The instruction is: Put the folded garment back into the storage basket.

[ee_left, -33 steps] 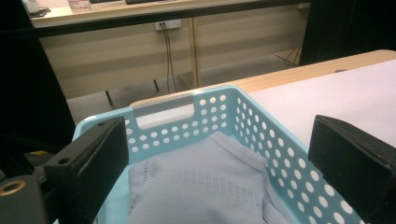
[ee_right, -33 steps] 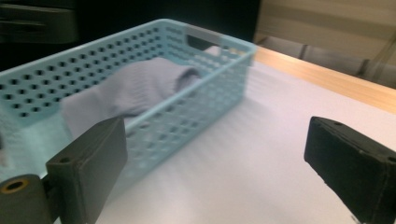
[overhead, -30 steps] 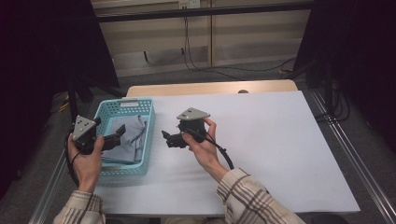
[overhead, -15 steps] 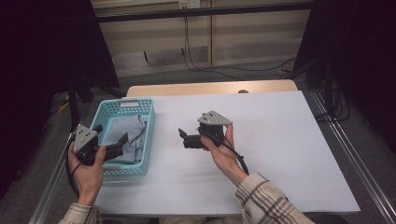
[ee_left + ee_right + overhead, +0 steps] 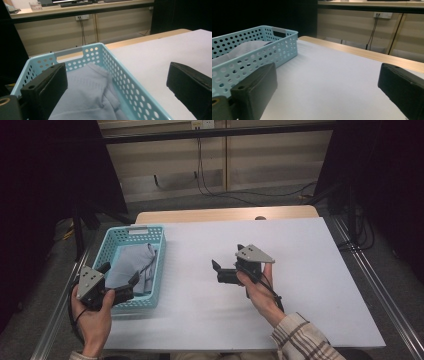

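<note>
The basket is pale turquoise, its walls dotted with rows of round holes; the cloth inside is light grey. The table is white with a tan wood edge. 2 grippers — left gripper, right gripper — black, grey-plated. The sleeve is beige plaid.

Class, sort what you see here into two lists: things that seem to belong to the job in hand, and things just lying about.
Likely part of the job:
- left claw, open, at the basket's near end
- right claw, open, over the white table
- blue basket
- grey garment inside it

Just lying about:
- wall cables
- cables on the floor
</note>
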`<state>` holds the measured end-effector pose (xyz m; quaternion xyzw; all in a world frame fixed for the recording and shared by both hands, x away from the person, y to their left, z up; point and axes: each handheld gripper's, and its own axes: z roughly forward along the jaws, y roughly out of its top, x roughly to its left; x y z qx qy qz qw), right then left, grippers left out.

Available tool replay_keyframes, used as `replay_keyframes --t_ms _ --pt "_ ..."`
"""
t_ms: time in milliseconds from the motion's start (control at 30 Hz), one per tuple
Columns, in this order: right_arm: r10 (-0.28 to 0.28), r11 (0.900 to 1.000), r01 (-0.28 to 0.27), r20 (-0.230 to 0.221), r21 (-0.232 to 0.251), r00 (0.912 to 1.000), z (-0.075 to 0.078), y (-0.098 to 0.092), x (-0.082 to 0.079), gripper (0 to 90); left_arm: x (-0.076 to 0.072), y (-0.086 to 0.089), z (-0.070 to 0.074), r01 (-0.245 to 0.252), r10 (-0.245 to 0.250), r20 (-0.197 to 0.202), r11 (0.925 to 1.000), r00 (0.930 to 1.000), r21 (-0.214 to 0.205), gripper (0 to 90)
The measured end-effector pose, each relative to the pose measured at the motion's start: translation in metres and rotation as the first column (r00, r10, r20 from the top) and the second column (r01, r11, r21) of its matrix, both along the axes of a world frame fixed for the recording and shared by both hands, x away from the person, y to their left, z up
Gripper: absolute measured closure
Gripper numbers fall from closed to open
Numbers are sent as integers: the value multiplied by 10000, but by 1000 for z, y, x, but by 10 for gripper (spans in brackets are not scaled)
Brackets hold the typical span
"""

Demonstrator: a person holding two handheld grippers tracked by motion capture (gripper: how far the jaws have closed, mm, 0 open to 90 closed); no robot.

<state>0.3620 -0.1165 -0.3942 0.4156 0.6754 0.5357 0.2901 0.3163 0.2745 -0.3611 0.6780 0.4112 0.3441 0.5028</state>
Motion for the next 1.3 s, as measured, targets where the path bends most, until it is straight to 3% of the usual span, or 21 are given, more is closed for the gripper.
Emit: replay_keyframes --t_ms 67,100,433,533,700,800,900,1000,1100,1167,1300 --pt "-147 9999 147 80 -28 9999 1 -8 -3 24 -3 -2 0 -44 44 104 10000 9999 -13 32" --pt "-200 9998 200 101 28 9997 1 -12 -5 25 -3 -3 0 -77 80 124 9997 9999 -213 29" --pt "-681 9973 692 410 -238 9968 4 -53 -26 25 3 -26 -20 340 -356 -177 9959 9992 -843 21" --pt "-961 9950 973 484 -231 9942 5 -69 -33 28 4 -36 -21 418 -420 -23 9971 9991 -632 21" --pt "-1563 9873 1576 559 -197 9861 5 -94 -43 33 -1 -51 -27 628 -643 -222 9959 9977 -644 21" --pt "-1896 9818 1900 632 -10 9798 4 -108 -50 32 -5 -59 -29 926 -936 -103 9931 9956 -723 21" --pt "-2071 9782 2076 678 -2 9760 3 -120 -60 30 -9 -64 -30 1072 -1064 156 9921 9942 -653 21" --pt "-2367 9713 2377 618 -93 9696 1 -131 -69 35 -11 -66 -29 1270 -1261 174 9895 9919 -691 21" --pt "-2493 9681 2505 657 -96 9662 2 -139 -76 30 -12 -67 -29 1130 -1081 582 9896 9924 -886 21" --pt "-2494 9676 2518 802 -209 9651 2 -143 -80 31 -13 -66 -29 965 -906 607 9901 9940 -1022 23" --pt "-2563 9650 2591 639 -402 9645 -5 -149 -88 30 -17 -62 -37 756 -713 413 9907 9966 -1130 22"
